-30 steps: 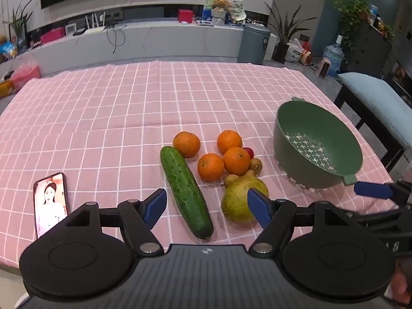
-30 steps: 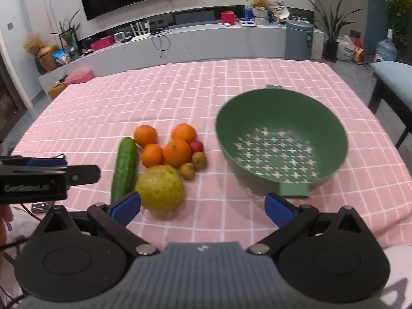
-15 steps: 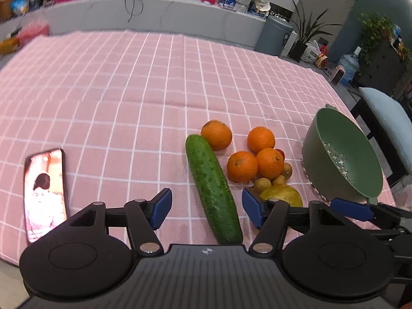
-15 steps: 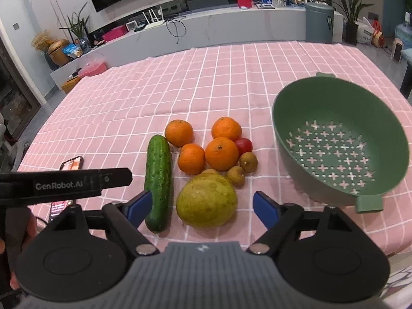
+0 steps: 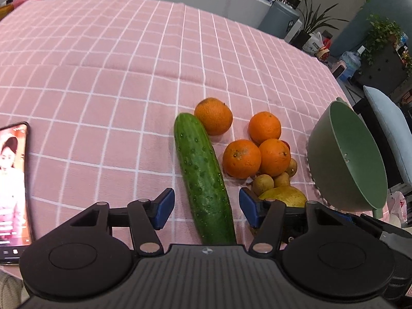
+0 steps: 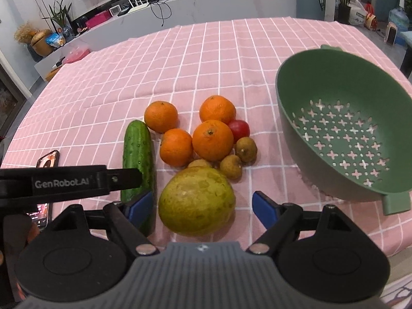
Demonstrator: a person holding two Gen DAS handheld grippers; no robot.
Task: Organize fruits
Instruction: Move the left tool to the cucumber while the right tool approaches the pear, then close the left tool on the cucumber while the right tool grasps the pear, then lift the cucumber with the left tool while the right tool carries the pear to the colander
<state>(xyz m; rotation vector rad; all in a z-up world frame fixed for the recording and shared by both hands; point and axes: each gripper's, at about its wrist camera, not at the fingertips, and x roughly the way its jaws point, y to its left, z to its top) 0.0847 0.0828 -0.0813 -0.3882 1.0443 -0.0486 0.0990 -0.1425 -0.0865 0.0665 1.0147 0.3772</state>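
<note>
The likeliest mishap is a shove rather than a grasp: the left gripper (image 5: pixel 204 207) has its jaws spread on either side of the near end of the long, dark green, bumpy-skinned cucumber (image 5: pixel 202 177), and its right blue pad (image 5: pixel 248 208) sits just beside the large yellow-green, mottled pear-like fruit (image 6: pixel 197 200), so closing or pushing forward could nudge that fruit into the cluster. The four round orange mandarins (image 6: pixel 212 139) touch one another and would probably roll across the pink white-checked tablecloth (image 6: pixel 206 51) if bumped, taking with them the small brown longan-like fruits (image 6: pixel 246 149) and the little red tomato (image 6: pixel 239 128) wedged at their 3 o'clock side. The right gripper (image 6: pixel 203 206), jaws also spread wide, frames the big yellow-green fruit, and the two tools sit close enough to collide (the left one's black arm crosses the right wrist view at 9 o'clock). The cucumber looks firm and smooth, likely to slip or pivot if pinched only at its end. It lies at 9 o'clock of the fruit cluster, while the empty sage-green plastic colander with cross-shaped holes (image 6: pixel 342 82) stands at 3 o'clock, apart from everything. A lit black smartphone (image 5: pixel 11 180) lies at the table's far left.
</note>
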